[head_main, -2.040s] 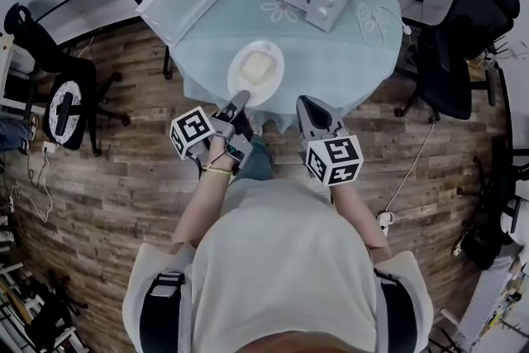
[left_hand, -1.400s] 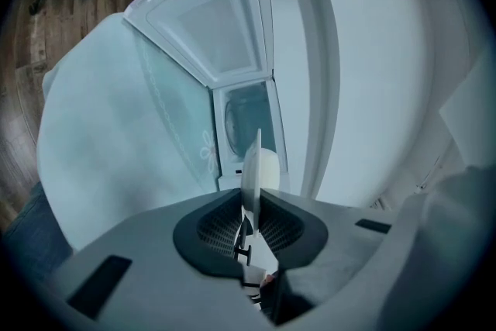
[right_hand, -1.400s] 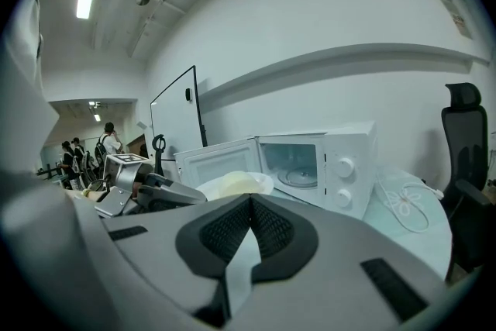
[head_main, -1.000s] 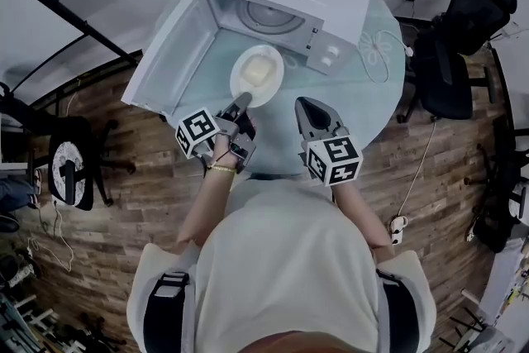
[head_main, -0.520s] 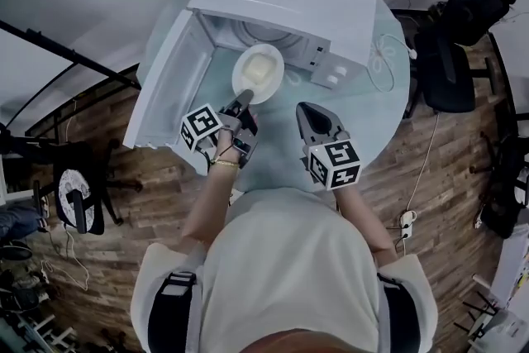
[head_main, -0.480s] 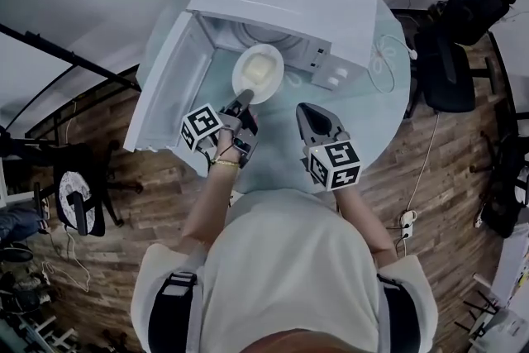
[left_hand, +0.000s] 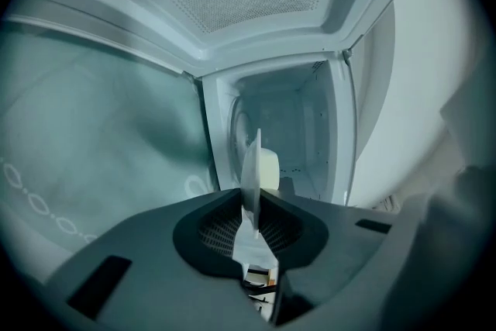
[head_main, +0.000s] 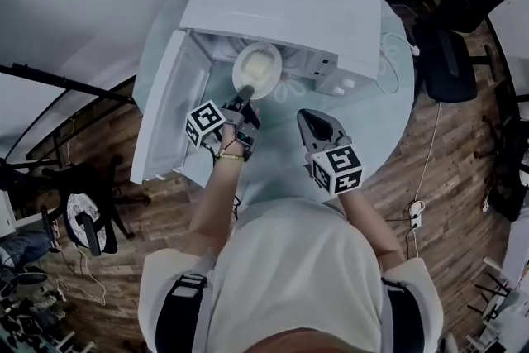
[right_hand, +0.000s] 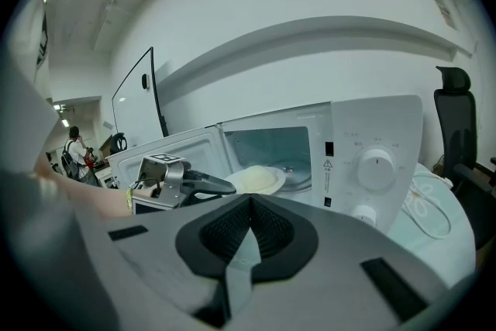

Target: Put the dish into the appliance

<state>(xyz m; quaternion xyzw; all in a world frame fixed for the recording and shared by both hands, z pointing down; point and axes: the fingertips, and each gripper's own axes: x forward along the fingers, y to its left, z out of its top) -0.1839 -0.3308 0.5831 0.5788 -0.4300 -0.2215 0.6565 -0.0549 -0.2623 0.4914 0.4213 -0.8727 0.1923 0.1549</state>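
Our left fingers (left_hand: 205, 232) pinch the near rim of the dish (left_hand: 252, 167), which stands edge-on between them in the left gripper view, with a pale lump of food (left_hand: 269, 168) on it. From the head view, the left gripper (head_main: 240, 105) reaches forward and holds the dish (head_main: 258, 66) at the mouth of the microwave (head_main: 289, 4), its far edge just inside the opening. The right gripper view shows the dish (right_hand: 260, 181) held roughly level in front of the turntable (right_hand: 298, 167); we cannot tell whether it touches the cavity floor. The microwave door (head_main: 165, 124) swings wide open to our left. Our right gripper (right_hand: 250, 201) has its fingers pressed together with nothing between them, and it hangs above the bench (head_main: 285, 161), near the left one but well back from the opening (head_main: 314, 124). Two dials (right_hand: 377, 164) sit on the white control panel at the right of the cavity. A pale cloth covers the round bench, and a black office chair (head_main: 450, 37) stands on the wooden floor (head_main: 124, 153) beyond its right side.
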